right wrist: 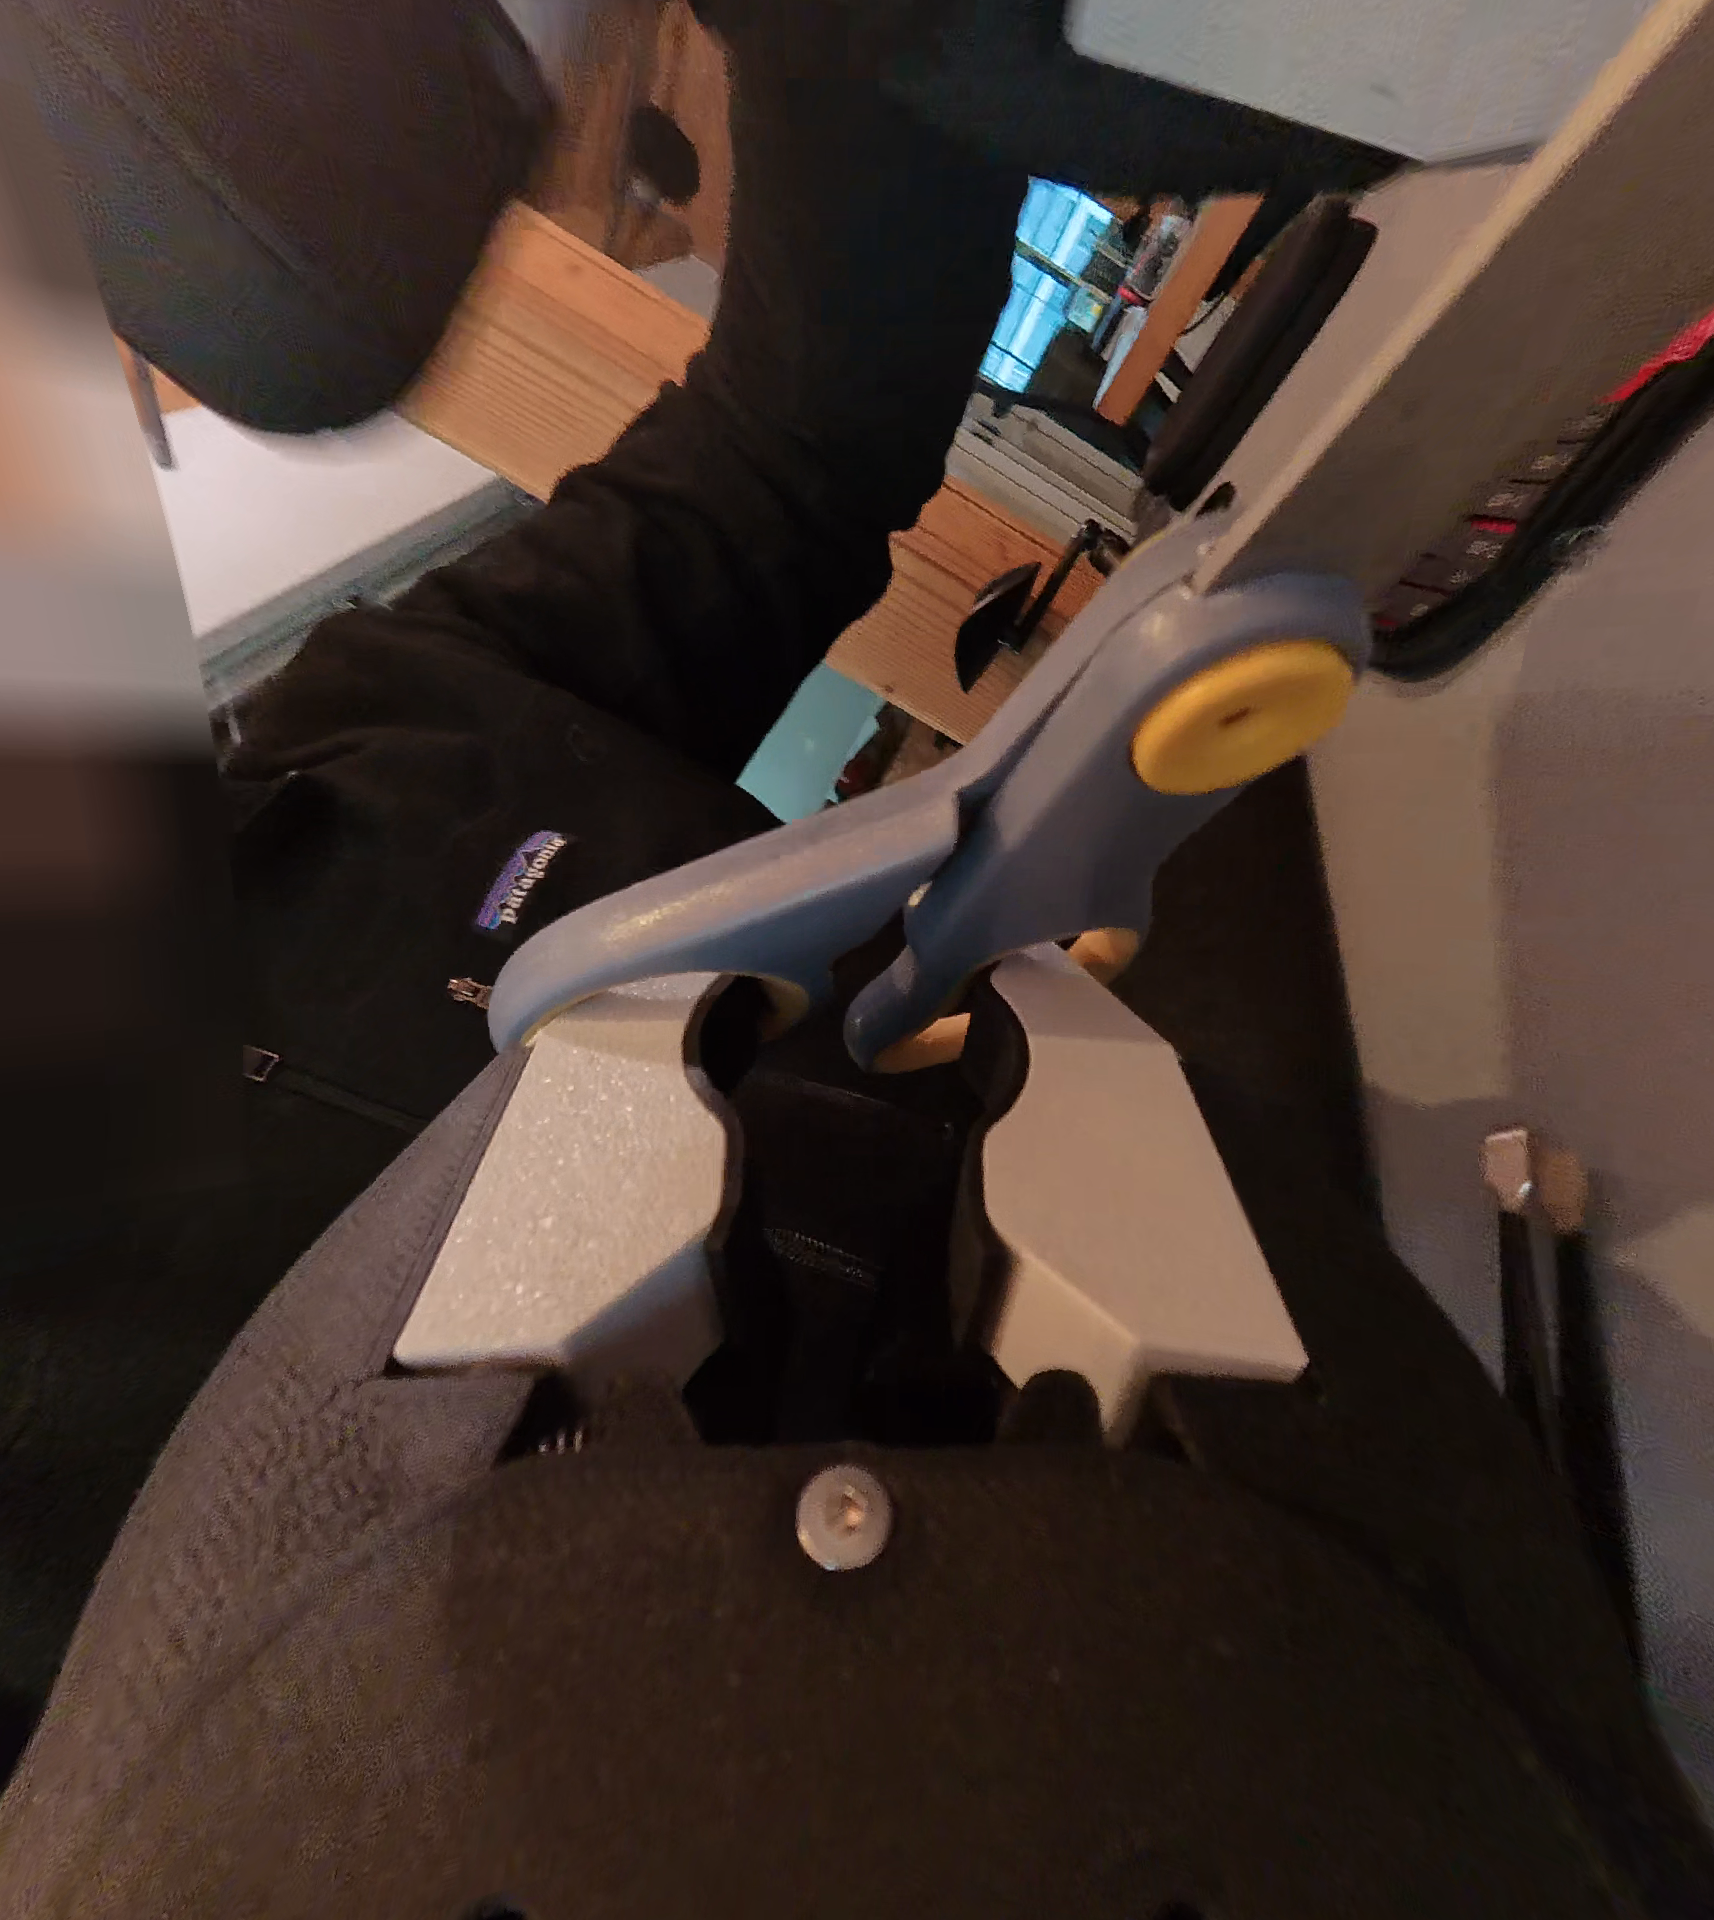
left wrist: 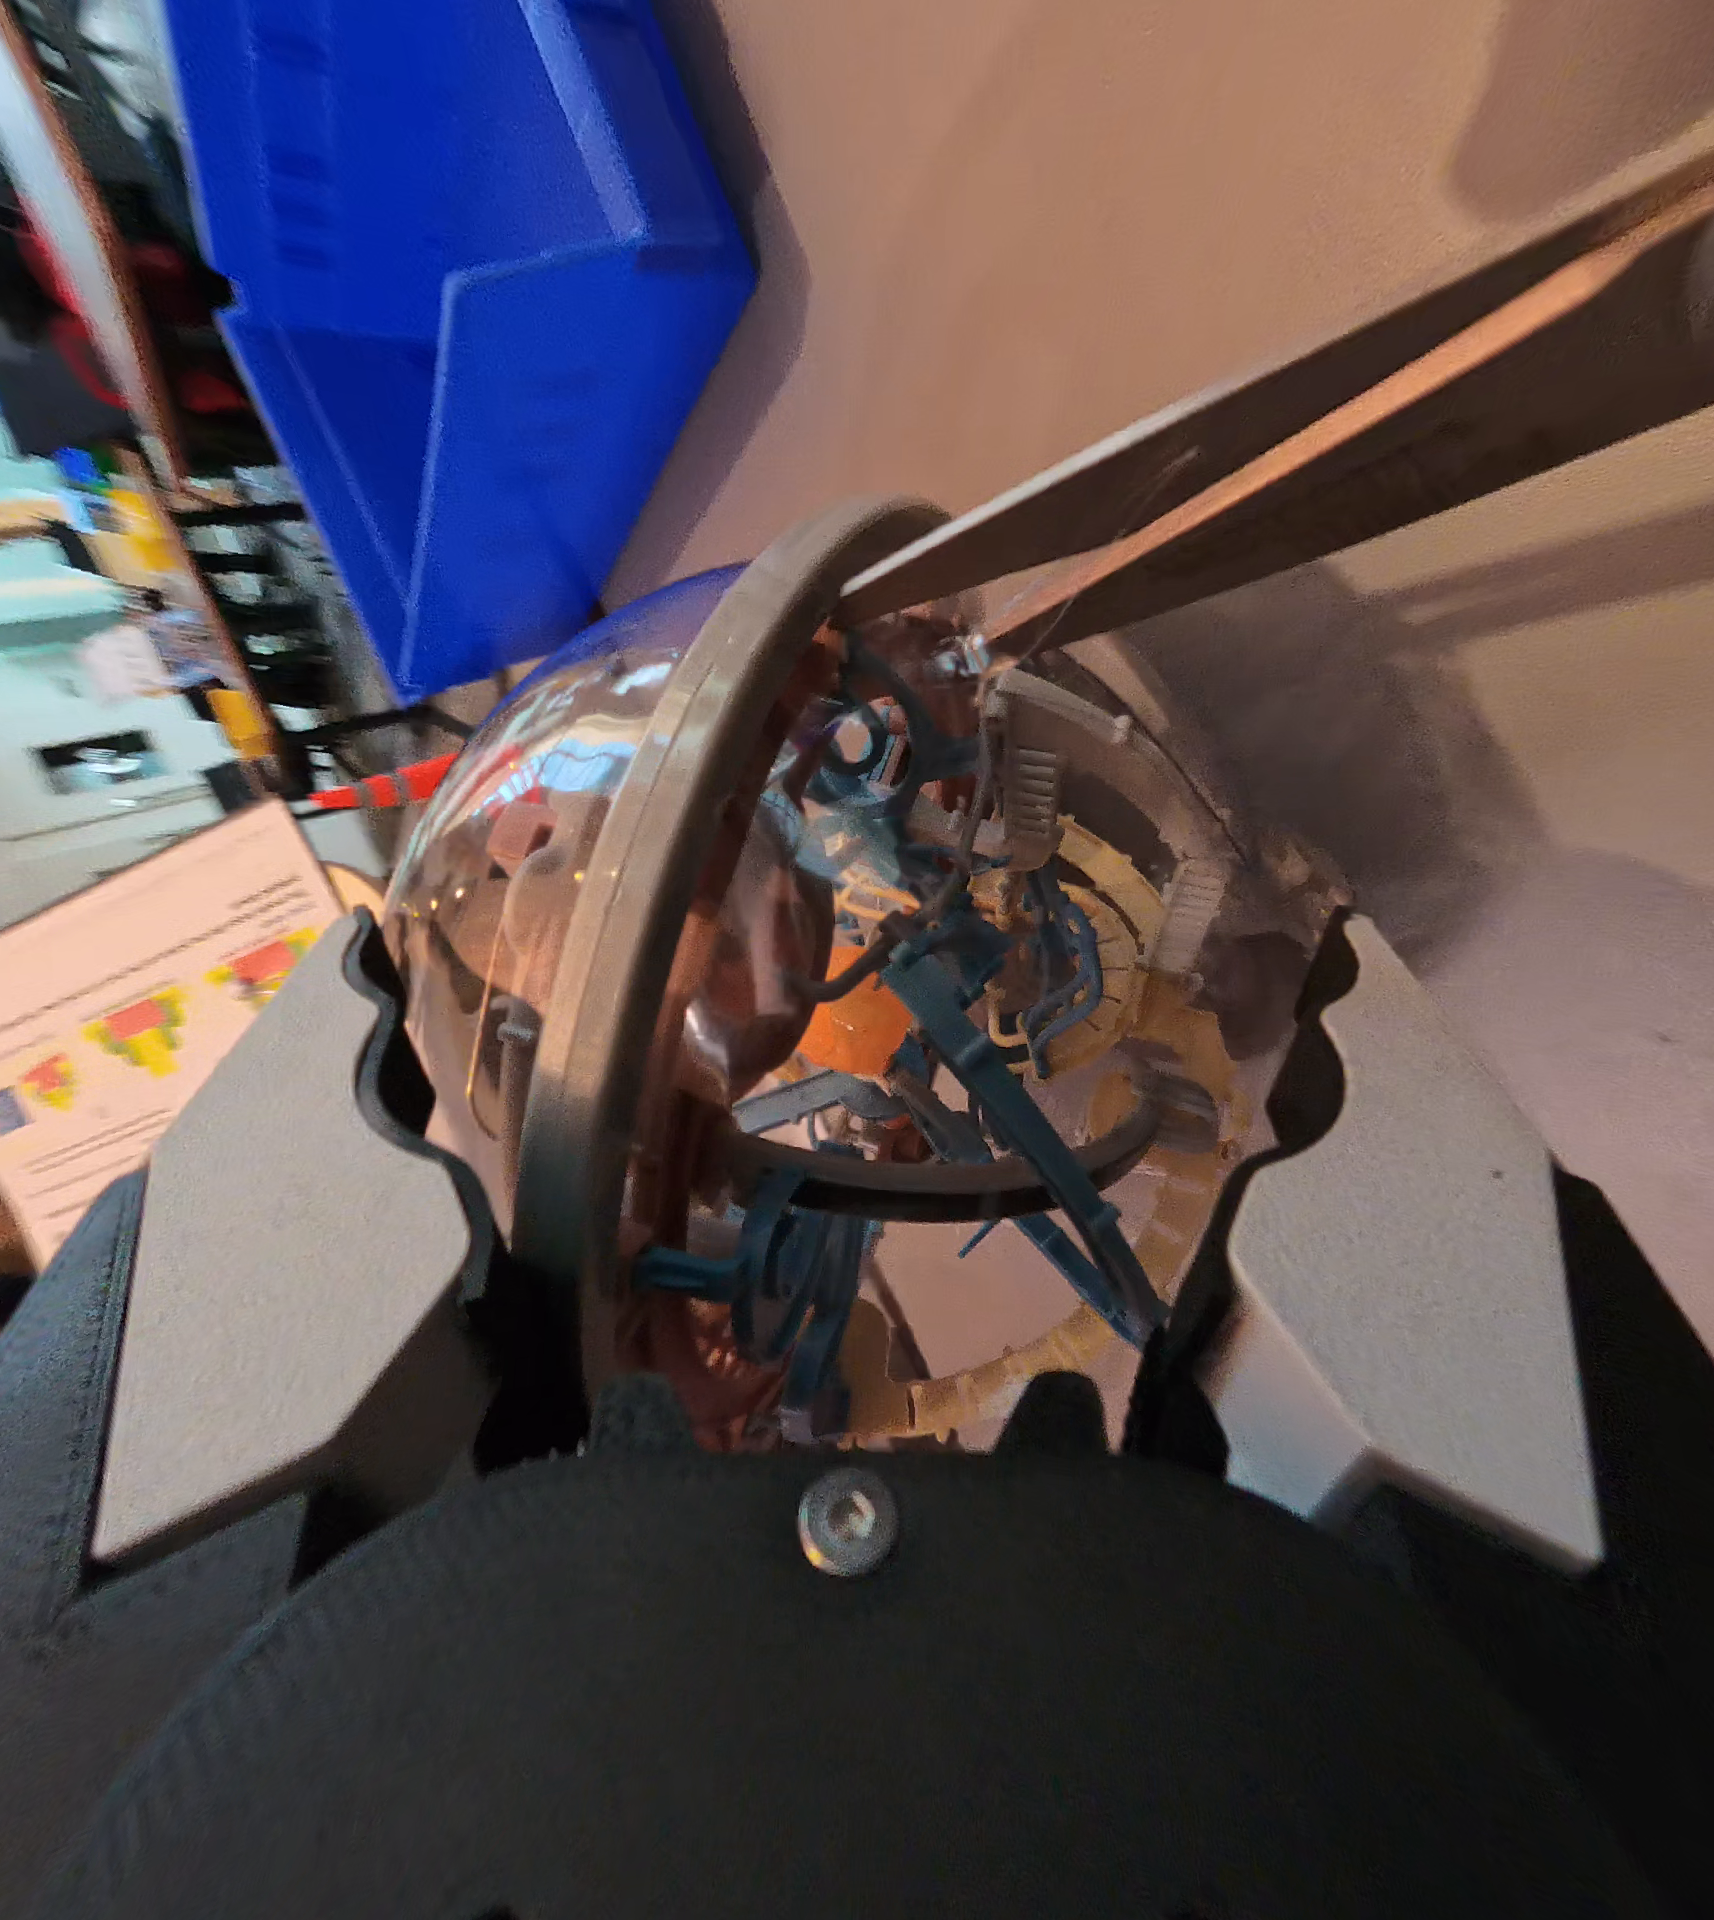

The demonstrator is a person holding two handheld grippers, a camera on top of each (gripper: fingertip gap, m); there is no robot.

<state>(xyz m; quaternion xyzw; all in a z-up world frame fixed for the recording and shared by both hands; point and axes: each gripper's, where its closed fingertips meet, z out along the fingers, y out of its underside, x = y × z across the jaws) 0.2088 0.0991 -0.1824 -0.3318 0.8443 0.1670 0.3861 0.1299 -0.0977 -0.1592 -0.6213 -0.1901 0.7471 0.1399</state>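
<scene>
Left gripper (left wrist: 848, 1049) clasping maze ball (left wrist: 728, 935), right gripper (right wrist: 858, 1023) clasping scissors (right wrist: 988, 831)

The scissors (left wrist: 1352, 416) run off the left wrist view's right edge, tips hidden behind the globe's ring (left wrist: 687, 831). Background shelves (left wrist: 53, 468) are blurred. The right tool (right wrist: 858, 1023) covers the scissor loops.

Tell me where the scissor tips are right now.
In the left wrist view, the scissor tips touch the top of the clear maze ball, upper centre, right of the blue bin.

Writing shows on a jacket patch (right wrist: 520, 883) and a printed sheet (left wrist: 120, 1023).
</scene>
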